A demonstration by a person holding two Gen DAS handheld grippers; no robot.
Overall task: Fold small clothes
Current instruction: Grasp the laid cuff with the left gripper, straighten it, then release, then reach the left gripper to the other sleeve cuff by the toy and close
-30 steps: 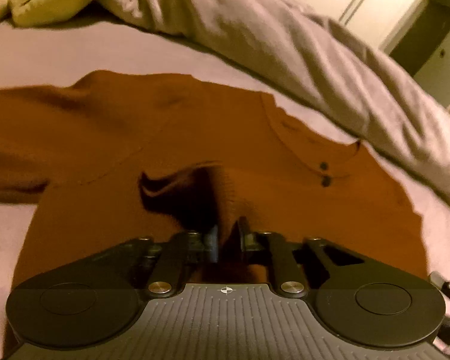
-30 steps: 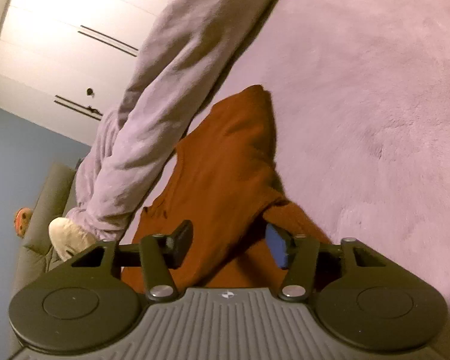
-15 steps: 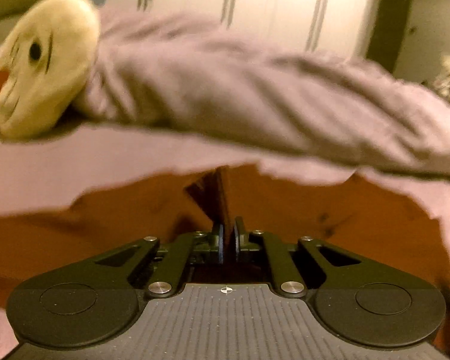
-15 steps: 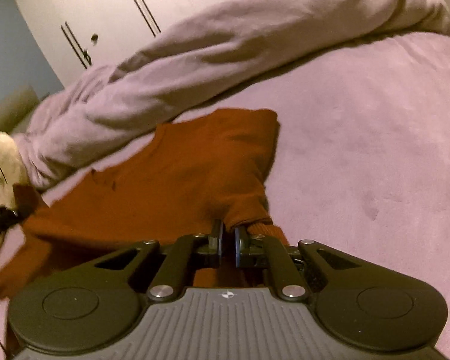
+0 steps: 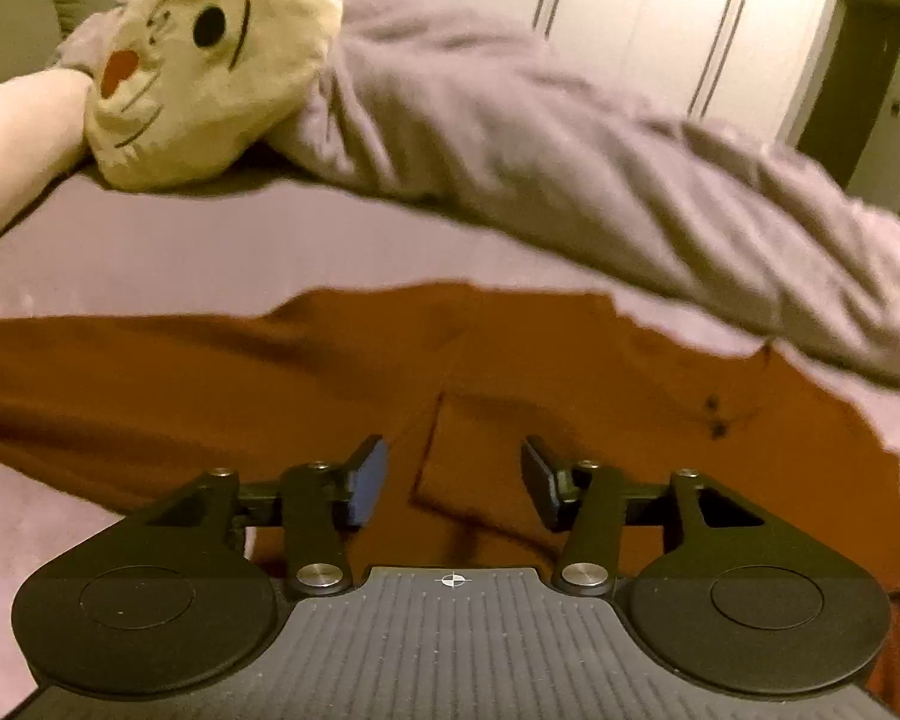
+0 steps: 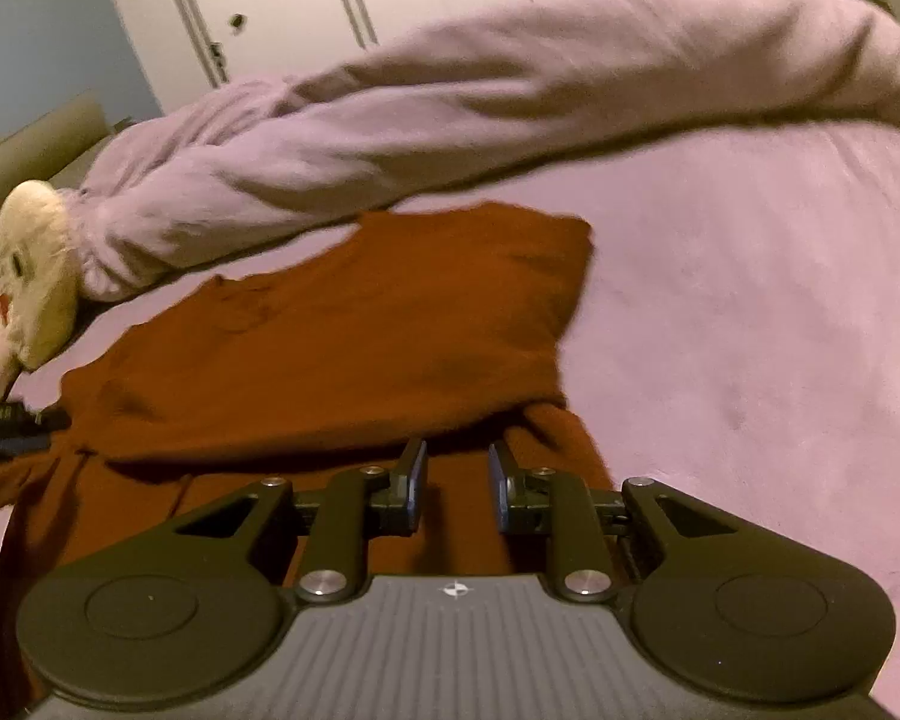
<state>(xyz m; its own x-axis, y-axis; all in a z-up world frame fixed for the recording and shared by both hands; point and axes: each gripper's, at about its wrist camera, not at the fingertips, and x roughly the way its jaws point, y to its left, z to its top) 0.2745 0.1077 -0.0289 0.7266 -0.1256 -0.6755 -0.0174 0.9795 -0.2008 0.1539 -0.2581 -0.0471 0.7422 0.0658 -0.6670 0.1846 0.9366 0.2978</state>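
A rust-brown buttoned shirt [image 5: 570, 360] lies on the pink bed cover [image 5: 150, 252], one sleeve stretched to the left. My left gripper [image 5: 455, 474] hovers over the shirt's body with its jaws opening. A loose fold lies under the gap and no cloth is pinched. In the right wrist view the shirt [image 6: 360, 330] has one part folded over onto itself. My right gripper [image 6: 457, 483] sits low over its near edge, jaws opening a little, pads clear of the cloth. The left gripper [image 6: 6, 426] shows at the left edge there.
A rumpled lilac duvet [image 5: 570, 150] runs along the far side of the bed [image 6: 750, 300]. A cream plush toy [image 5: 210, 60] lies at its left end. White wardrobe doors [image 6: 390, 0] stand behind. Open pink cover lies to the right of the shirt.
Half a second ago both grippers were shut on pinched shirt cloth. Both have let go, and the cloth has dropped flat. Both views have tilted up and pulled back.
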